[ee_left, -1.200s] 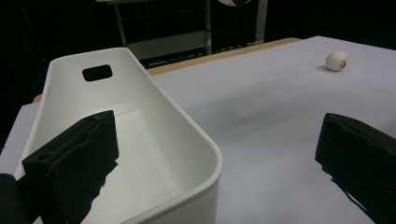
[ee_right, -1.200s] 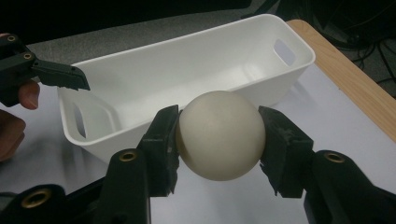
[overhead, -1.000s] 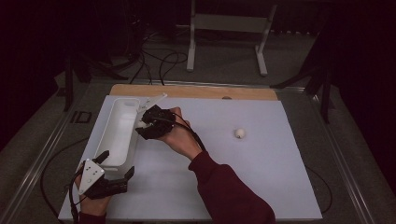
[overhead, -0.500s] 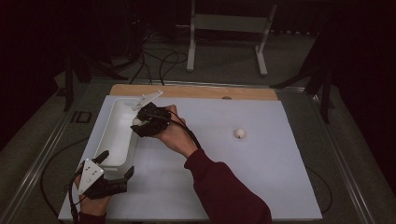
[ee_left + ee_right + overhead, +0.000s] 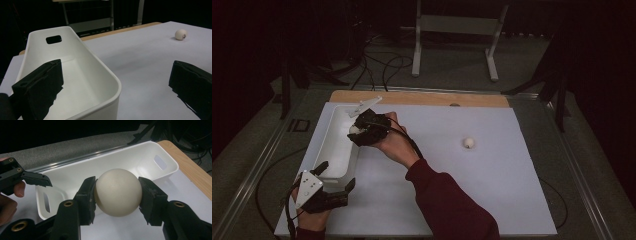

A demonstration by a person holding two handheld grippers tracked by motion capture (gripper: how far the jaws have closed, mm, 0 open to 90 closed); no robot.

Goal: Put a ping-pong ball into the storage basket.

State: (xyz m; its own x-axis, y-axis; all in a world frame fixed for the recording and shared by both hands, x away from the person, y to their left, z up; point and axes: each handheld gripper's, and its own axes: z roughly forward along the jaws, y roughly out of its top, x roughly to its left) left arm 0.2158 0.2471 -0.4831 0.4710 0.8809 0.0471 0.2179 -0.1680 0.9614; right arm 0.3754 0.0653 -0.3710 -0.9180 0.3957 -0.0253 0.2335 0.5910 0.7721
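A long white bin point(image 5: 332, 131) lies at the left of the white table mat. My right gripper point(image 5: 358, 131) hovers over the bin's right rim, shut on a cream ball point(image 5: 354, 129). In the right gripper view the ball point(image 5: 117, 185) sits squarely between the two pads point(image 5: 88, 195), with the bin point(image 5: 125, 157) below. A second small white ball point(image 5: 468, 143) rests on the mat to the right, also seen as the ball point(image 5: 180, 34) far off. My left gripper point(image 5: 336, 174) is open at the bin's near end. One jaw is inside the bin point(image 5: 82, 62) and the other outside over the mat.
A wooden strip point(image 5: 422, 98) runs along the mat's far edge. Beyond the table a white metal stand point(image 5: 452, 30) and cables point(image 5: 377, 65) lie on the floor. The person's dark red sleeve point(image 5: 447, 200) crosses the mat's near middle.
The right gripper has edged a little left with the ball, further over the bin's rim. The left gripper has stayed put.
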